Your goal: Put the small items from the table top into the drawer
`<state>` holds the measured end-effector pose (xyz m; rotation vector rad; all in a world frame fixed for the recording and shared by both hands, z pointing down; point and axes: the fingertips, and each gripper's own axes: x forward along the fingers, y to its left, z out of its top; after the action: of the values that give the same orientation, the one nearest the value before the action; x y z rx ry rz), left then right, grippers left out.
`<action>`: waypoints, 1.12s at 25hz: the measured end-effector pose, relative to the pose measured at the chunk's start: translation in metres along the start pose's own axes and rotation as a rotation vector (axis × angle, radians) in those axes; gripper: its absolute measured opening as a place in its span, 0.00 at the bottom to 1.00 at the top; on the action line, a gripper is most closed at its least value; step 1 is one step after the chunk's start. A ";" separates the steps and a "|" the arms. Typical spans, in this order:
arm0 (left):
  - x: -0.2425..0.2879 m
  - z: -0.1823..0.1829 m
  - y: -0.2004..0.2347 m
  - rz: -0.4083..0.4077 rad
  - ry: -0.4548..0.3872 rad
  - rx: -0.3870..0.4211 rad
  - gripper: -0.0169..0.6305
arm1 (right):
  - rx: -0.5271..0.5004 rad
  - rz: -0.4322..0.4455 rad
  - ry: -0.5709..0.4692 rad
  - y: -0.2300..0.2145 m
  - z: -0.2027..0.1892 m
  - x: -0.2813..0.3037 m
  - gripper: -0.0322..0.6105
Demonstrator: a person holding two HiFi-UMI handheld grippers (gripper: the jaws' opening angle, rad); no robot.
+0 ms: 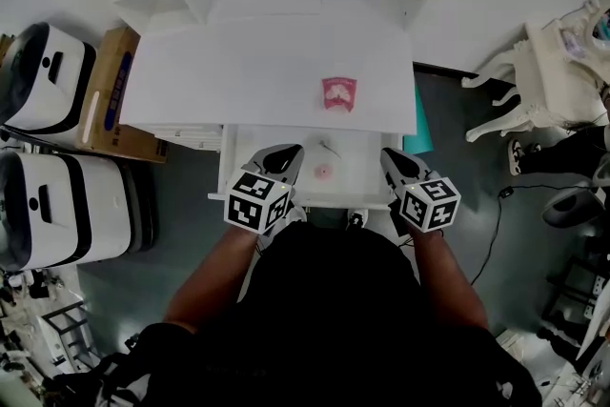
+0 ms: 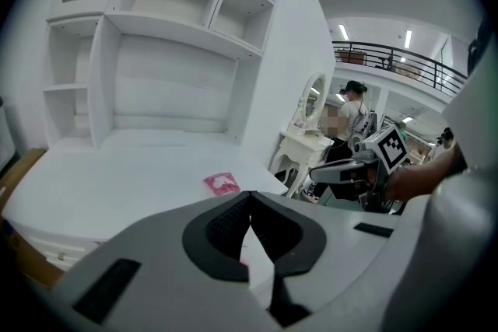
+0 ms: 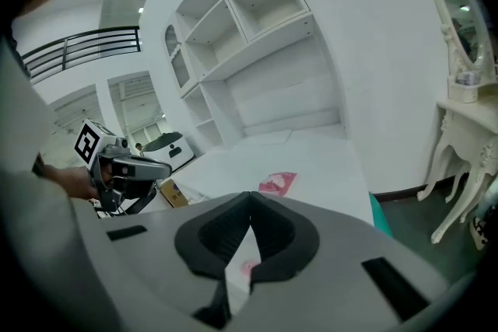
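Observation:
A pink packet [image 1: 338, 94] lies on the white table top [image 1: 238, 71], right of centre near the front edge; it also shows as the packet [image 2: 222, 183] and the packet [image 3: 278, 183]. Below that edge the drawer [image 1: 229, 172] stands open, with a small round pink item [image 1: 324, 172] and a thin pale object [image 1: 330, 149] inside. My left gripper [image 1: 291, 153] is shut and empty over the drawer's left part. My right gripper [image 1: 389, 157] is shut and empty over its right part. Each gripper view shows the other one: the right gripper [image 2: 350, 171] and the left gripper [image 3: 124, 167].
Two white-and-black cases [image 1: 43, 76] [image 1: 67, 210] and a cardboard box [image 1: 119, 91] stand on the floor at the left. A white ornate dressing table [image 1: 562, 71] is at the right. An open shelf unit [image 2: 171, 50] rises at the table's back. A person [image 2: 354, 111] stands far off.

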<state>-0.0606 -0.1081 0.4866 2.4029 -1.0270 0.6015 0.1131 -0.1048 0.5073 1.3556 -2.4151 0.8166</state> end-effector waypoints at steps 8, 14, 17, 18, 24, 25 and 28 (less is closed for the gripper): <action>0.008 0.007 -0.008 -0.011 0.003 0.017 0.04 | -0.024 -0.007 0.001 -0.003 -0.003 -0.007 0.10; 0.010 0.008 -0.010 -0.006 0.005 0.029 0.04 | -0.072 -0.017 0.018 -0.001 -0.005 -0.004 0.10; 0.010 0.006 -0.011 -0.002 0.014 0.034 0.04 | -0.078 -0.016 0.035 -0.002 -0.010 -0.001 0.10; 0.011 0.005 -0.011 -0.002 0.016 0.040 0.04 | -0.079 -0.016 0.039 -0.002 -0.011 -0.001 0.10; 0.014 0.001 -0.011 -0.011 0.016 0.007 0.04 | -0.087 -0.006 0.062 -0.003 -0.016 0.004 0.10; 0.013 0.002 -0.010 -0.010 0.012 -0.007 0.04 | -0.089 -0.004 0.064 -0.003 -0.015 0.005 0.10; 0.012 0.002 -0.007 0.005 0.012 -0.006 0.04 | -0.093 0.000 0.069 -0.003 -0.016 0.006 0.10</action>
<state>-0.0473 -0.1115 0.4897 2.3898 -1.0288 0.6130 0.1112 -0.1013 0.5239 1.2713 -2.3693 0.7295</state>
